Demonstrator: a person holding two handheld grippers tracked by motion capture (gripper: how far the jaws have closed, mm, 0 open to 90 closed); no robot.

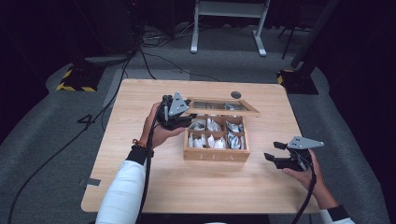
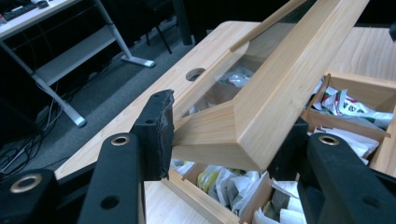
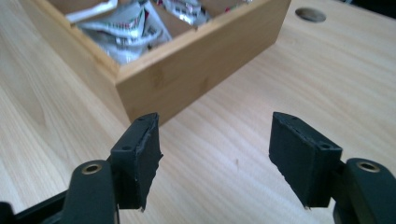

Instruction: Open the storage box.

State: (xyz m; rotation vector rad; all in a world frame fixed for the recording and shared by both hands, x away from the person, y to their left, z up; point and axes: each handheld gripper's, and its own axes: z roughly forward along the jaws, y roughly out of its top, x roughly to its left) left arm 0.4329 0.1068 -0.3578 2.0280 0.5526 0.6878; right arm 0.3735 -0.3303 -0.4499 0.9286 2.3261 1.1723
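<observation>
The left gripper (image 1: 180, 117) clamps the lid (image 1: 223, 106) corner of the tea box (image 1: 215, 155) at table centre (lid half-raised). It should swing gently toward twelve o'clock; the right gripper (image 1: 275, 151), at three o'clock, hangs open, empty.

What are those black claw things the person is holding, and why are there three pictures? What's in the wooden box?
Those claws are grippers, hand tools with two black jaws, one in each of the person's hands. One picture comes from a camera up high looking down on the table. The other two come from small cameras riding on each gripper, looking along its jaws. On the table stands a wooden tea box with little compartments full of tea packets. The left gripper is pinching a corner of the box's lid, which has a window in it, and holds it lifted open. The right gripper has its jaws apart with nothing between them, near the box's right side, just above the table.
</observation>
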